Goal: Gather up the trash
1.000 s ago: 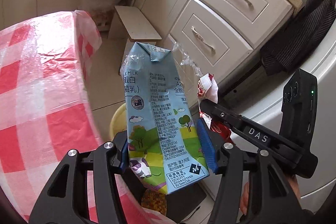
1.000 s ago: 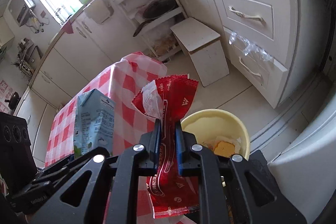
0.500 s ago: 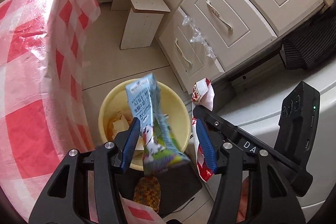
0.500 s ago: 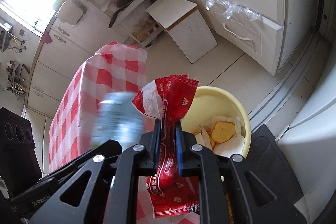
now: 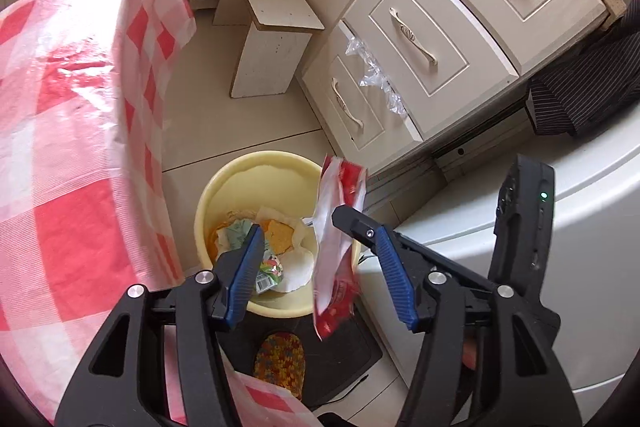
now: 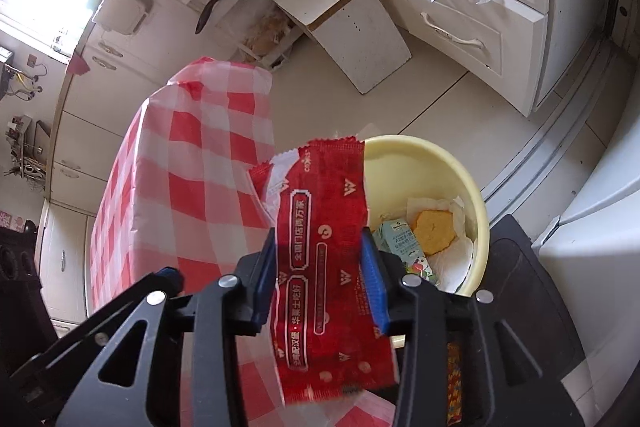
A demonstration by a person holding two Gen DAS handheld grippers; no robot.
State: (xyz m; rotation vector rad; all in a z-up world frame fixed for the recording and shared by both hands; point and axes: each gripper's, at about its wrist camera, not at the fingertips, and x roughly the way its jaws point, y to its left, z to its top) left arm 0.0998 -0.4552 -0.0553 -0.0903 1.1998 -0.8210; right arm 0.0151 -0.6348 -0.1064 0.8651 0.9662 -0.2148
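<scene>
The yellow trash bin (image 5: 240,183) stands on the floor beside the table. The milk carton (image 5: 269,267) lies inside it among white paper and an orange biscuit; it also shows in the right wrist view (image 6: 400,239). My left gripper (image 5: 320,267) is open and empty above the bin. My right gripper (image 6: 320,267) has its jaws apart, with the red snack wrapper (image 6: 324,251) flat between the pads, loose, above the bin's (image 6: 452,171) left edge. The wrapper also shows in the left wrist view (image 5: 340,247).
A table with a red checked cloth (image 5: 72,147) is at the left. A small white stool (image 5: 272,47) and cream drawers (image 5: 420,39) stand beyond the bin. A black mat (image 5: 328,355) lies below, and a white appliance (image 5: 560,267) is at the right.
My left gripper opened and the milk carton fell into the bin. My right gripper has opened from its shut grip on the red wrapper, which has turned flat-on.
</scene>
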